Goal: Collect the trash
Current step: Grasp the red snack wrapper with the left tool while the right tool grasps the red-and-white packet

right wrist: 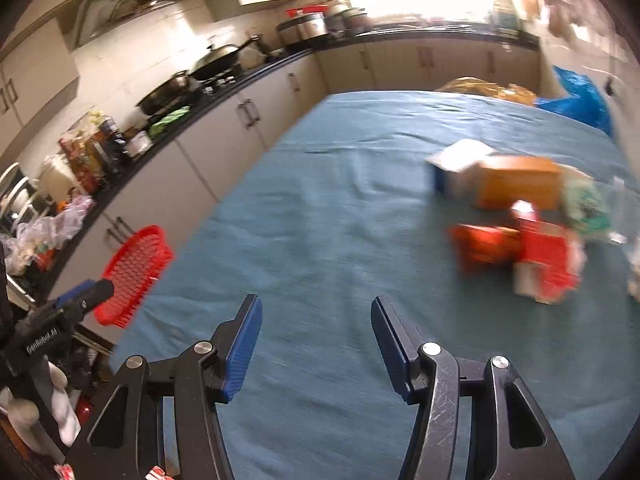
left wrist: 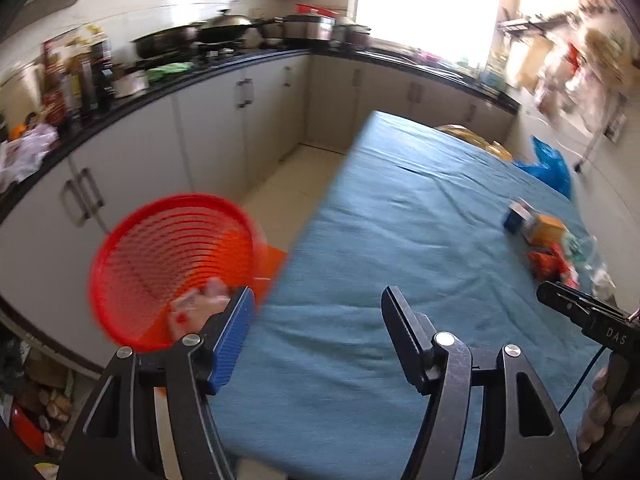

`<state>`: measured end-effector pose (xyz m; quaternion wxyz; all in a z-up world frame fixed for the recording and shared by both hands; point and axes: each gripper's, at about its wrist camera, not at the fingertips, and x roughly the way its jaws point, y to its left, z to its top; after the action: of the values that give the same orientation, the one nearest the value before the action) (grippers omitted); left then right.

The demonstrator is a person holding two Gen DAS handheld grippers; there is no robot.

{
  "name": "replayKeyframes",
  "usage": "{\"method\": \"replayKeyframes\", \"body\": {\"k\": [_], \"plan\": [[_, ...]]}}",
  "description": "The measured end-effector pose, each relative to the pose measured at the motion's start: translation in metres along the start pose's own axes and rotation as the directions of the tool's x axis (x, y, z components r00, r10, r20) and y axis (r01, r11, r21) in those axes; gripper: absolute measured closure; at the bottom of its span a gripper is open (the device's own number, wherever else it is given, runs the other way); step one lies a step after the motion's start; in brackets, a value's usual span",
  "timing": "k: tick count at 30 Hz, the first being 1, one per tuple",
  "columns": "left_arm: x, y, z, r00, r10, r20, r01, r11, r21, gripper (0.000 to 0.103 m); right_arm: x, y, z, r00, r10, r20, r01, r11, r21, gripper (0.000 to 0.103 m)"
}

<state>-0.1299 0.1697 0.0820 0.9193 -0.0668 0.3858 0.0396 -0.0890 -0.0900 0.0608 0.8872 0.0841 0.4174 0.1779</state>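
Note:
A red mesh basket (left wrist: 172, 264) sits just off the left edge of the blue-clothed table (left wrist: 400, 220), with a pale crumpled wrapper (left wrist: 200, 308) inside it. My left gripper (left wrist: 317, 296) is open and holds nothing, its left finger beside the basket's rim. Blurred trash lies at the table's right: a blue-white carton (right wrist: 456, 164), an orange box (right wrist: 520, 184), red wrappers (right wrist: 488, 248) and a green-white packet (right wrist: 588, 204). My right gripper (right wrist: 316, 308) hangs open over bare cloth (right wrist: 320, 200), left of that pile and short of it. The basket (right wrist: 132, 272) shows at its far left.
A dark counter (left wrist: 200, 68) with pans, bottles and bags runs along white cabinets on the left and far side. A strip of floor (left wrist: 288, 184) separates it from the table. A blue plastic bag (right wrist: 580, 100) and a yellow bag (right wrist: 480, 88) lie at the far right.

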Motion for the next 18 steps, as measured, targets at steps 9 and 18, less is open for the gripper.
{"method": "replayKeyframes", "body": {"k": [9, 18], "plan": [[0.031, -0.102, -0.004, 0.990, -0.132, -0.059, 0.140, 0.976, 0.168, 0.038, -0.042, -0.112, -0.012, 0.974, -0.227, 0.026, 0.225, 0.973, 0.056, 0.040], [0.049, -0.141, -0.004, 0.981, -0.176, -0.085, 0.192, 0.945, 0.266, 0.038, -0.004, -0.129, 0.023, 0.976, -0.214, 0.051, 0.211, 0.976, 0.049, 0.047]]}}
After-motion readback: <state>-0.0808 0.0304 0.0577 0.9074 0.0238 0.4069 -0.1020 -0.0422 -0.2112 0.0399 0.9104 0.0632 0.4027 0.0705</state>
